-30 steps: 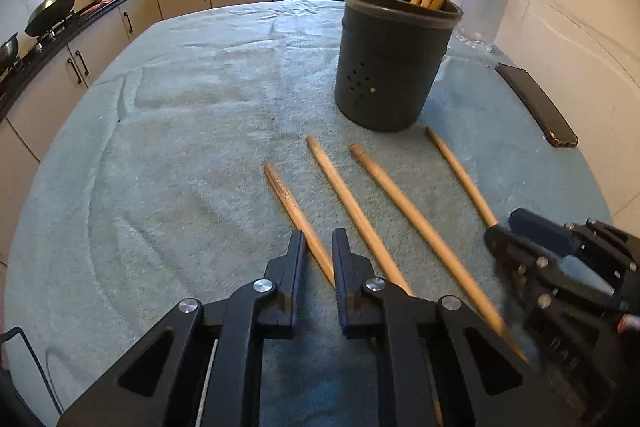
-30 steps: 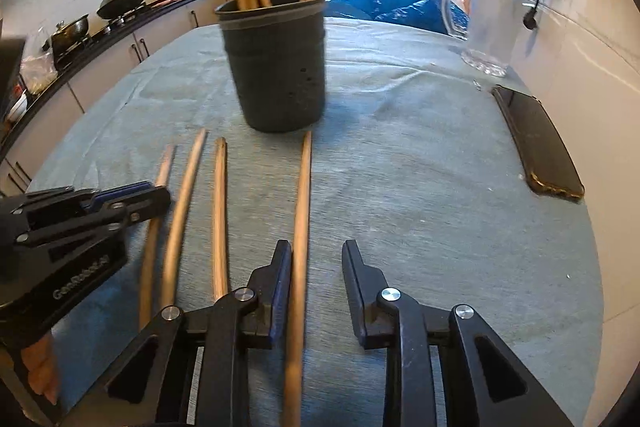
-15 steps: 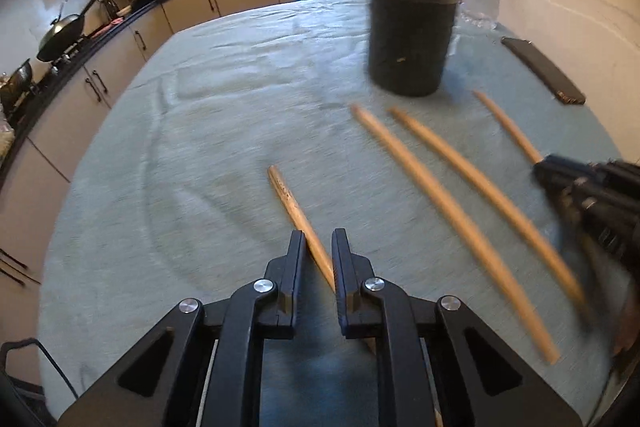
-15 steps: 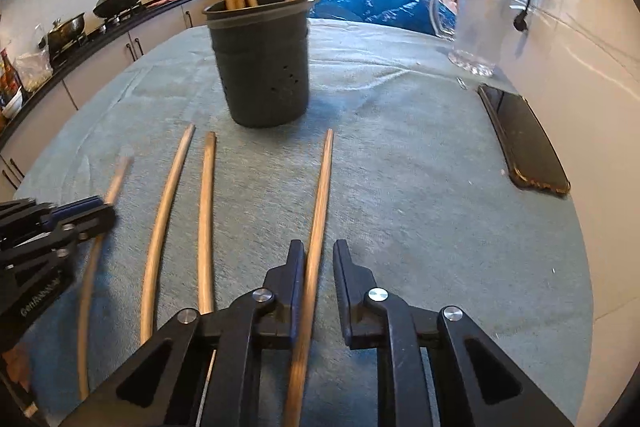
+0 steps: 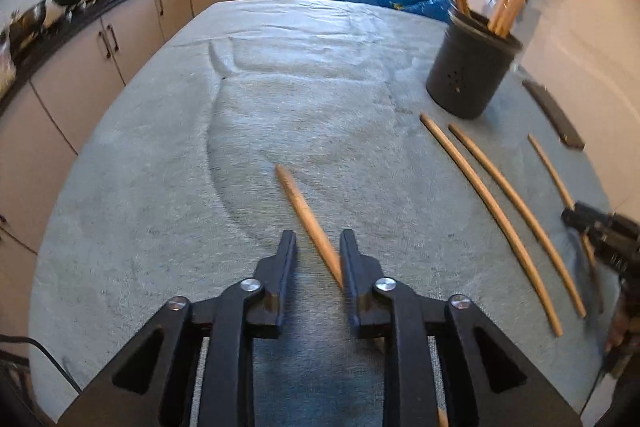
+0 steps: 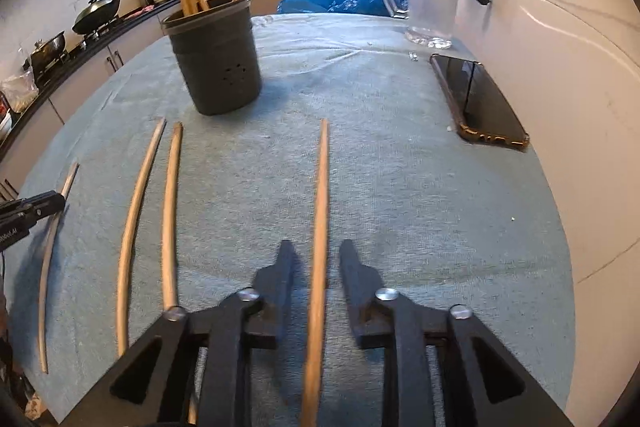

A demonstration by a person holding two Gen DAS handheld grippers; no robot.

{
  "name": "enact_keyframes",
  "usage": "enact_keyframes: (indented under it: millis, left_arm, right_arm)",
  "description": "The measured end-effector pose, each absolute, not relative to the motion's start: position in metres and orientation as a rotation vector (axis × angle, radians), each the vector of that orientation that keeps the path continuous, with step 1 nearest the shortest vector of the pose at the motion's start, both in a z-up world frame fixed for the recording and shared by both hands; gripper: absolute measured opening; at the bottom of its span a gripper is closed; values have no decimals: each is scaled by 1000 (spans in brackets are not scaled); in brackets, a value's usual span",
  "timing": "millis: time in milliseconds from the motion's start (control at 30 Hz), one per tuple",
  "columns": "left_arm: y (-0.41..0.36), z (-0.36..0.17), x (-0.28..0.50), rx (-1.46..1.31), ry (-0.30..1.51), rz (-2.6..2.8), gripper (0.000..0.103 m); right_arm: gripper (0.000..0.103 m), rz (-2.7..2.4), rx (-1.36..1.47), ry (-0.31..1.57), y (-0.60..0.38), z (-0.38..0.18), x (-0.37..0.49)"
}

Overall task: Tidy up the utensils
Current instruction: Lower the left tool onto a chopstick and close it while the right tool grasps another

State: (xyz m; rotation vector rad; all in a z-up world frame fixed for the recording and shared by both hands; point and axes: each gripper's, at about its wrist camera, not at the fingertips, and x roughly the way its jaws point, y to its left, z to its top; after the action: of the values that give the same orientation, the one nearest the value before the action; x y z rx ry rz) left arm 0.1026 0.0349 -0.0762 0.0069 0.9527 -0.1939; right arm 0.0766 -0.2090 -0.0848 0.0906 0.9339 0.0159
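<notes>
landmark: the dark holder [image 6: 214, 67], standing on the table [image 6: 400, 187] with several wooden sticks already upright in it.

right gripper [image 6: 314, 259]: fingers are opening, released. the right-hand stick [image 6: 322, 195] lies on the cloth in the gap between them, and neither pad presses on it. its long axis runs straight along the gripper's pointing line, far tip reaching toward the holder's near right side, near end passing under the gripper body.

left gripper [image 5: 318, 247]: fingers also opening, not clamped. the short stick [image 5: 304, 211] lies in the gap, but skewed: the far tip points away to the holder's left and the near end runs in against the inner face of the right-side finger [image 5: 352, 267]. contact there looks likely, though blur makes it hard to confirm.

two more long sticks [image 6: 152, 211] lie side by side on the table between the grippers, tips toward the holder's base.

judgement: the coming move turns on alignment. the right-hand stick is centred and parallel to its fingers, so a plain close should catch it. the left side needs a small sideways correction or roll first. of the two, the right hand sits more squarely in front of the holder.
</notes>
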Motion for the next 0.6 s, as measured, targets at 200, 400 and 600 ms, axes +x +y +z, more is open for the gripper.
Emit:
enact_keyframes:
  millis: [200, 400, 600]
  left_arm:
    - [45, -77, 108, -49, 970, -194, 25]
    - [38, -81, 130, -37, 1025, -193, 25]
    - [36, -81, 149, -34, 1054, -202, 25]
  right_arm:
    - [44, 1, 49, 967, -200, -84, 80]
    - [44, 19, 25, 1019, -197, -82, 109]
    - [37, 59, 16, 1070, -197, -81, 152]
